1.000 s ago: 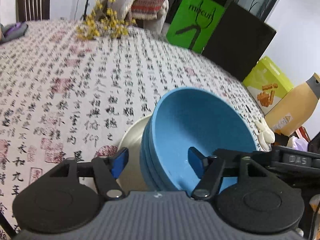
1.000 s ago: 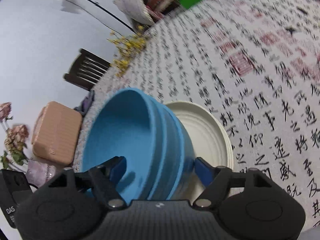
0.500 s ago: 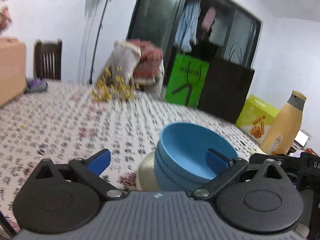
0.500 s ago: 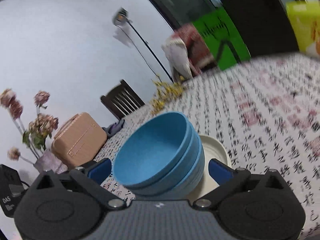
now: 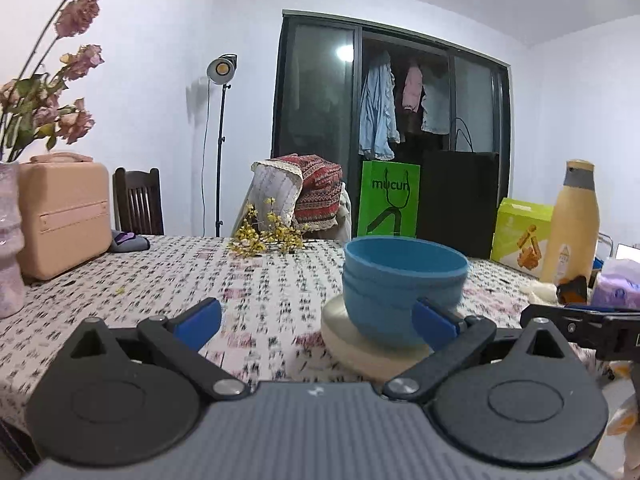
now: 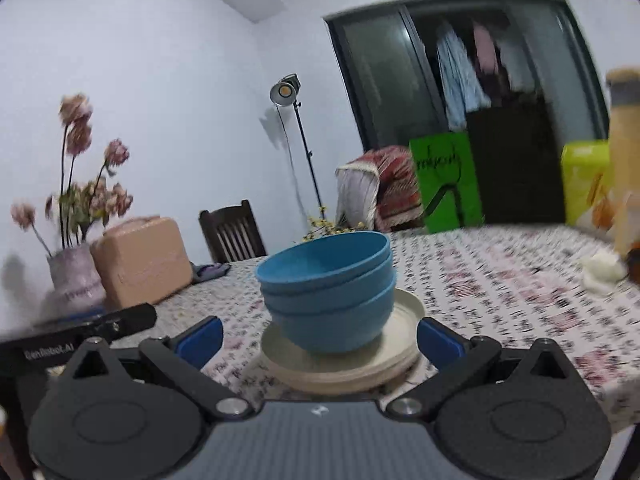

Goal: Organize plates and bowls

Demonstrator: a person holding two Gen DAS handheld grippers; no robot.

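Observation:
A nest of three blue bowls [image 5: 402,284] [image 6: 328,292] stands on a low stack of cream plates [image 5: 360,346] [image 6: 348,360] on the patterned tablecloth. My left gripper [image 5: 318,318] is open and empty, drawn back from the stack, its blue pads wide apart; the bowls sit ahead and to the right. My right gripper [image 6: 320,338] is also open and empty, and the stack lies just beyond its fingertips, centred between them. Each gripper's black body shows at the edge of the other's view.
A pink case [image 5: 64,216] and a vase of dried flowers [image 6: 76,280] stand at the table's left. A yellow bottle [image 5: 572,224], a green box [image 5: 520,232] and tissues [image 5: 616,288] sit at the right. Yellow sprigs [image 5: 264,236] lie at the far side, before a chair.
Both grippers have opened off the blue bowls' rims and pulled back and levelled out. The bowls stay nested on the plates.

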